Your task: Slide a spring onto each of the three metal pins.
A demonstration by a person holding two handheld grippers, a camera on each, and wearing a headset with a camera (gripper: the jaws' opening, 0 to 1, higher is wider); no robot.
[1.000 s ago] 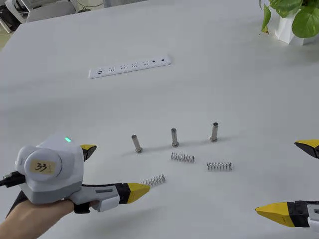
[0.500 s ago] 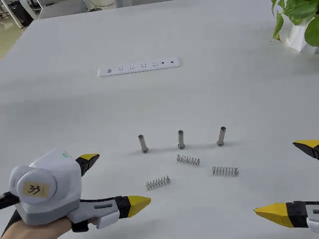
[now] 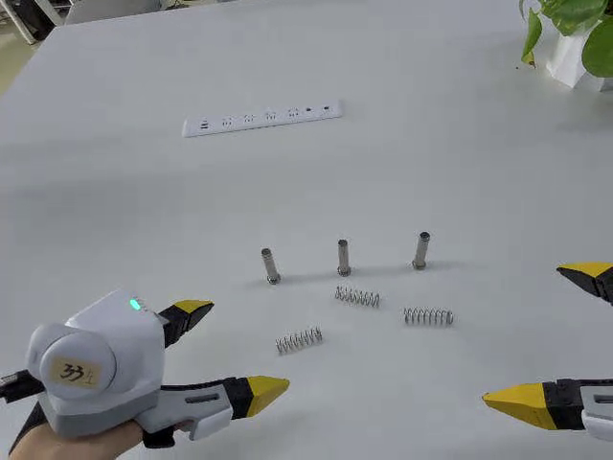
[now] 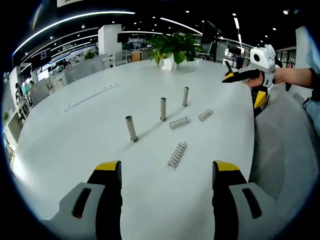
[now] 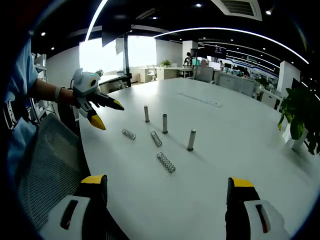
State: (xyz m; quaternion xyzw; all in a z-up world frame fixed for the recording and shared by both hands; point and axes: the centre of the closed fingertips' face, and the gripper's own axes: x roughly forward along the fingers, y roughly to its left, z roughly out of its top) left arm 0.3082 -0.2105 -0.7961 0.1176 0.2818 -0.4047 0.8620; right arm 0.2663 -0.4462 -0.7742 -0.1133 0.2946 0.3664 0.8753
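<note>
- Head view: the three metal pins stand upright in a row on the white table (image 3: 460,163): the left-hand pin (image 3: 271,265), the middle pin (image 3: 343,257) and the right-hand pin (image 3: 421,249). Every shaft is bare, with no spring on any of them.
- The three springs lie flat on the table just in front of that row. The first spring (image 3: 299,339) is nearest the person, the second spring (image 3: 357,296) lies just before the middle pin, and the third spring (image 3: 428,315) is in front of the right-hand pin. None touches a pin.
- By my reading, no part of the task is done yet: all three springs have to be picked up and slid on.
- The left gripper (image 3: 239,347) hovers at the near left, its jaws wide apart and empty. The first spring lies just beyond its tips, so it looks like the likely first pick.
- The right gripper (image 3: 527,333) hangs at the near right, jaws also spread wide and holding nothing, well apart from the third spring.
- Farther back lie a power strip (image 3: 261,118) and, at the far corner, a potted plant (image 3: 570,38). Neither is in the way.
</note>
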